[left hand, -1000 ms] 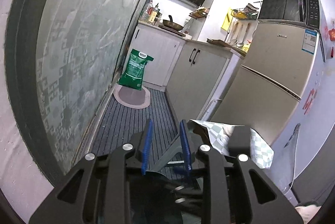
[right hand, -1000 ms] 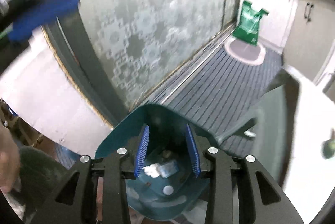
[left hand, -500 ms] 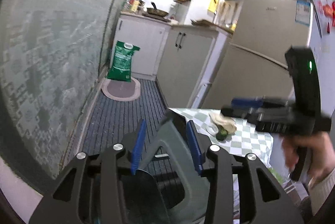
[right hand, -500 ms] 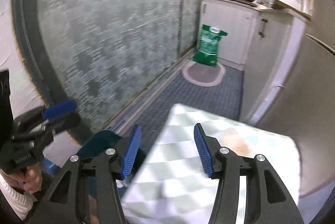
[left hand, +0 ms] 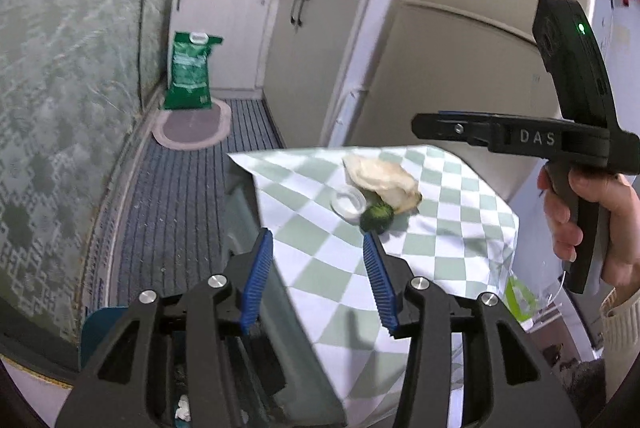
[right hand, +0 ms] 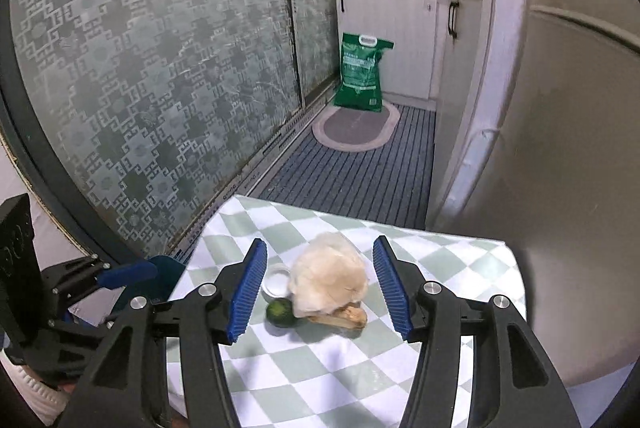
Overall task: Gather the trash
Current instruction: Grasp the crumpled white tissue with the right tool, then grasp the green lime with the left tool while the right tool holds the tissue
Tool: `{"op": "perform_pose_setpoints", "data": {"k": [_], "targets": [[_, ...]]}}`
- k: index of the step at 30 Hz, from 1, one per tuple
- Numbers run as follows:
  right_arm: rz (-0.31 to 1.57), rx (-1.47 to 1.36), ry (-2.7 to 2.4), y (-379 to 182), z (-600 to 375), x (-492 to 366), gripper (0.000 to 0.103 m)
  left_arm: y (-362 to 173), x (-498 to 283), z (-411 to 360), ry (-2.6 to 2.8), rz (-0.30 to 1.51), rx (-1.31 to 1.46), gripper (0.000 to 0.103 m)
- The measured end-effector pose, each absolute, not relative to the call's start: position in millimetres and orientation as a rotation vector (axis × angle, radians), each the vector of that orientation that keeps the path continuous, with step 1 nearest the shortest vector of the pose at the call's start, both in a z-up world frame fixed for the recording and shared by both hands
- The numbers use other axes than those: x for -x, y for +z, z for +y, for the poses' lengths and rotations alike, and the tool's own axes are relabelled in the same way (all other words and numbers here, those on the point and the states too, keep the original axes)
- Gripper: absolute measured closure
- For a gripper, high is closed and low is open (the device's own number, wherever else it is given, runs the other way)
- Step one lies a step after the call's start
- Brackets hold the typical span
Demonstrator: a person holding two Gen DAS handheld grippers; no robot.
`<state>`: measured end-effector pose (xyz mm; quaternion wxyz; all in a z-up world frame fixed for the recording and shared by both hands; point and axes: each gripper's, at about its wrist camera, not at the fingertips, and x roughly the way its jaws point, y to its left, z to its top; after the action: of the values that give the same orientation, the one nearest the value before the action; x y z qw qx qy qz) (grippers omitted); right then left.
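Note:
On the green-and-white checked tablecloth [right hand: 352, 380] lie a crumpled pale wrapper [right hand: 330, 278] over a brown scrap, a small white lid [right hand: 277, 280] and a green round fruit [right hand: 280, 312]. They also show in the left wrist view: wrapper [left hand: 380, 179], lid [left hand: 348, 203], fruit [left hand: 377, 216]. My right gripper [right hand: 320, 292] is open and empty, hovering above the trash with the wrapper between its fingers in view. My left gripper [left hand: 316, 280] is open and empty at the table's left edge. A teal bin [right hand: 164, 278] stands beside the table, below the left gripper.
A patterned glass sliding door [right hand: 160, 67] runs along the left. A fridge [left hand: 472, 59] stands right behind the table. A green sack [right hand: 362, 71] and oval mat [right hand: 356, 127] lie on the striped floor by white cabinets [left hand: 236, 35].
Both grippers rose from over the teal bin and swung to the table. The right gripper now hovers over the wrapper, lid and fruit; the left gripper's jaws stand wider apart.

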<state>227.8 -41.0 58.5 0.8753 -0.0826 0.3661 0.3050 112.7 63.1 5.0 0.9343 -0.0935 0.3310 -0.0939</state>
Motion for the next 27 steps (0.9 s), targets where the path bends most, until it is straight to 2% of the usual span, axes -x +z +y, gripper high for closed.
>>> {"op": "perform_pose_setpoints", "data": {"k": [5, 8, 14, 19, 27], "targets": [[0.824, 0.165, 0.645, 32.4, -38.2, -240.8, 0.047, -2.9, -125.8, 41.7, -0.25, 0.73, 0.163, 0.054], [0.849, 0.154, 0.646, 21.0, -33.8, -248.2, 0.053, -1.8, -134.8, 26.7, -0.28, 0.731, 0.128, 0.054], [0.866, 0.182, 0.638, 3.7, -26.2, -252.4, 0.07, -13.9, -153.5, 14.4, -0.296, 0.779, 0.124, 0.056], [0.844, 0.17, 0.634, 9.9, -32.6, -252.6, 0.09, -16.3, -158.5, 13.1, -0.302, 0.78, 0.143, 0.058], [0.802, 0.105, 0.651, 28.0, -46.1, -248.3, 0.093, -14.2, -162.4, 2.7, -0.296, 0.779, 0.137, 0.061]]}}
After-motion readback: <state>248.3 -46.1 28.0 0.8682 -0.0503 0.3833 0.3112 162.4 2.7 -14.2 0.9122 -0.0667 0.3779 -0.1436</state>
